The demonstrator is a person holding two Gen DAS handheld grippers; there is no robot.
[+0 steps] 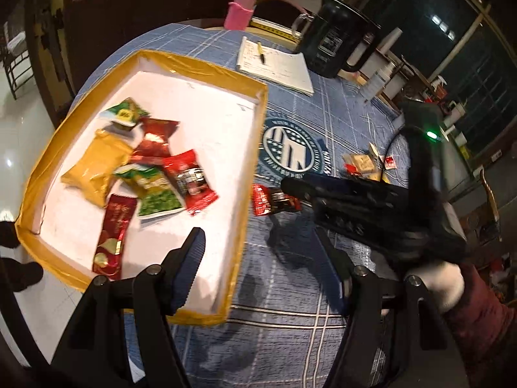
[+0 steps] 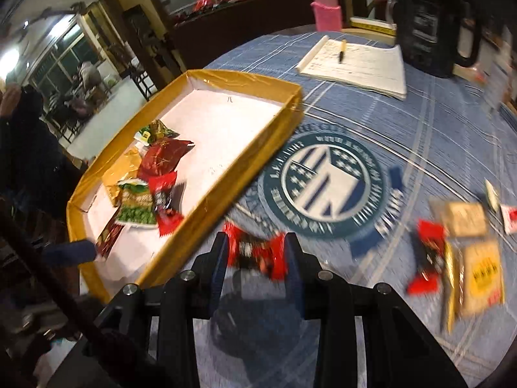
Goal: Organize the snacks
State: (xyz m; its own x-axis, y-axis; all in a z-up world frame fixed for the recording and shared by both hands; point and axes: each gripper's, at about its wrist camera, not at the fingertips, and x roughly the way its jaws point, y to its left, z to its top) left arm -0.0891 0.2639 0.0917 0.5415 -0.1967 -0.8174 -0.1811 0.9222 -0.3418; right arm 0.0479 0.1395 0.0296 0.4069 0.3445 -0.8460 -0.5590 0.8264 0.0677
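A yellow-rimmed white tray (image 1: 255, 135) (image 2: 258, 148) lies on the blue tablecloth and holds several snack packets (image 1: 152, 168) (image 2: 148, 187). My right gripper (image 2: 257, 252) is shut on a red-and-black snack packet (image 2: 258, 252) and holds it just above the cloth beside the tray's near rim. It also shows in the left wrist view (image 1: 290, 190), with the packet (image 1: 271, 200) at its tip. My left gripper (image 1: 261, 252) is open and empty, over the tray's near corner. More loose packets (image 2: 465, 245) (image 1: 365, 165) lie on the cloth to the right.
A notepad with a pen (image 1: 274, 61) (image 2: 355, 61) lies behind the tray. A black jug (image 1: 336, 42) (image 2: 433, 19) and a pink bottle (image 1: 240, 9) (image 2: 326, 9) stand at the back. The table edge curves round on the left.
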